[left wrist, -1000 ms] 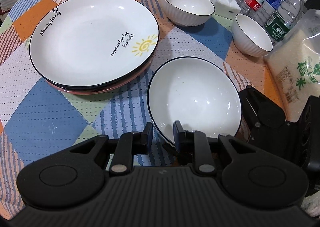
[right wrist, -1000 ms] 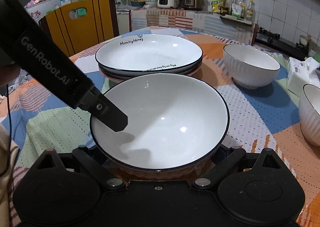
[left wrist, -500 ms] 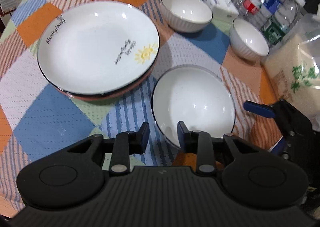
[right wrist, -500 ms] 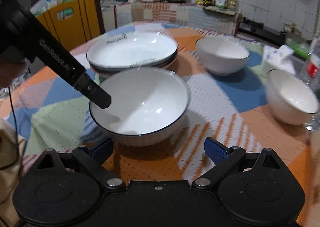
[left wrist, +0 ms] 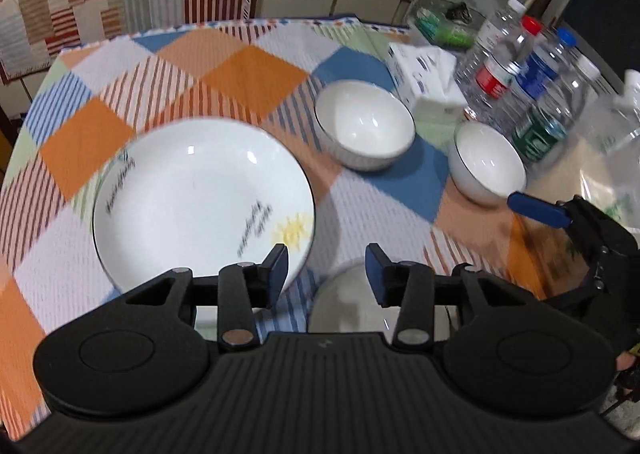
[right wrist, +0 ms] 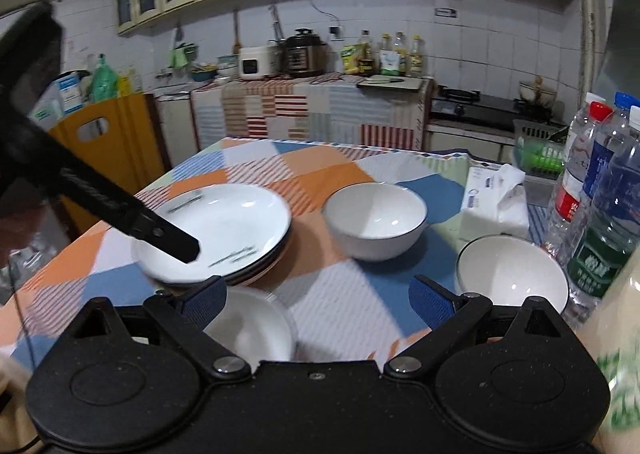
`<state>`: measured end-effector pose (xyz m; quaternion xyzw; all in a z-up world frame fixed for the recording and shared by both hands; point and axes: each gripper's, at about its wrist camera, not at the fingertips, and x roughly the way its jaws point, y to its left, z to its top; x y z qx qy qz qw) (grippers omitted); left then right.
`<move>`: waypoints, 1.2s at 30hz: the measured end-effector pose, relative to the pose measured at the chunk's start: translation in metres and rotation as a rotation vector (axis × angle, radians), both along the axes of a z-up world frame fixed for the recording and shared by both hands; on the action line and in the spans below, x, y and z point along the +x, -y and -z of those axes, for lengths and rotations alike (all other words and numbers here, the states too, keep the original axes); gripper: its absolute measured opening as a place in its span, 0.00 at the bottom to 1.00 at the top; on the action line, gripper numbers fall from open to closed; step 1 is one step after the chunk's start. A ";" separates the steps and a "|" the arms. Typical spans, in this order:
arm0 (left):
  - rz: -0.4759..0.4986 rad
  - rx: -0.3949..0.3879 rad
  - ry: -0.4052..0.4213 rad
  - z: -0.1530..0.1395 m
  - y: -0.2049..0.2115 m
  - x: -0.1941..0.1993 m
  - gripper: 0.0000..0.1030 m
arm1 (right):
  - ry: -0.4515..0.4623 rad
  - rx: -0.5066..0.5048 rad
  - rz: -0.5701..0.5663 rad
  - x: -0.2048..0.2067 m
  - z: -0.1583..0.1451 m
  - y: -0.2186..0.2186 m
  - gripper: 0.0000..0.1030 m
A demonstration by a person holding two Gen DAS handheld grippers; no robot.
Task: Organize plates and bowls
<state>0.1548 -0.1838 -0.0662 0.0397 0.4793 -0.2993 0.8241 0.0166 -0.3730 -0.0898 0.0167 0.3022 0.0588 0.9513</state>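
A stack of white plates (left wrist: 200, 205) with a sun print sits at the table's left; it also shows in the right wrist view (right wrist: 224, 234). Two small white bowls (left wrist: 364, 129) (left wrist: 486, 161) stand to its right, also in the right wrist view (right wrist: 376, 217) (right wrist: 512, 278). A larger white bowl (left wrist: 352, 306) (right wrist: 252, 330) rests on the table just under both grippers. My left gripper (left wrist: 326, 268) is open and empty above it. My right gripper (right wrist: 316, 300) is open wide and empty.
A tissue box (left wrist: 428, 77) and several water bottles (left wrist: 532, 81) stand at the table's right, with a clear rice bag (left wrist: 612, 157) beside them. A yellow chair (right wrist: 100, 149) stands at the far left. A kitchen counter (right wrist: 320, 101) lies behind the checked tablecloth (left wrist: 240, 65).
Both grippers have let go of the large bowl, lifted and pulled back. The left gripper opened wider. The bowl now lies low at the frames' bottom edge.
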 end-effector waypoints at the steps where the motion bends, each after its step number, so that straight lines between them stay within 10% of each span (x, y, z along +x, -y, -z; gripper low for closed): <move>1: 0.000 -0.006 0.005 0.000 0.003 0.007 0.40 | -0.014 0.014 0.007 0.009 0.000 0.004 0.97; 23: 0.007 0.002 0.060 0.052 0.091 0.115 0.40 | -0.211 0.185 0.119 0.140 0.074 0.018 0.93; 36: -0.023 0.008 0.049 0.075 0.105 0.126 0.11 | -0.171 0.055 0.135 0.153 0.088 0.015 0.92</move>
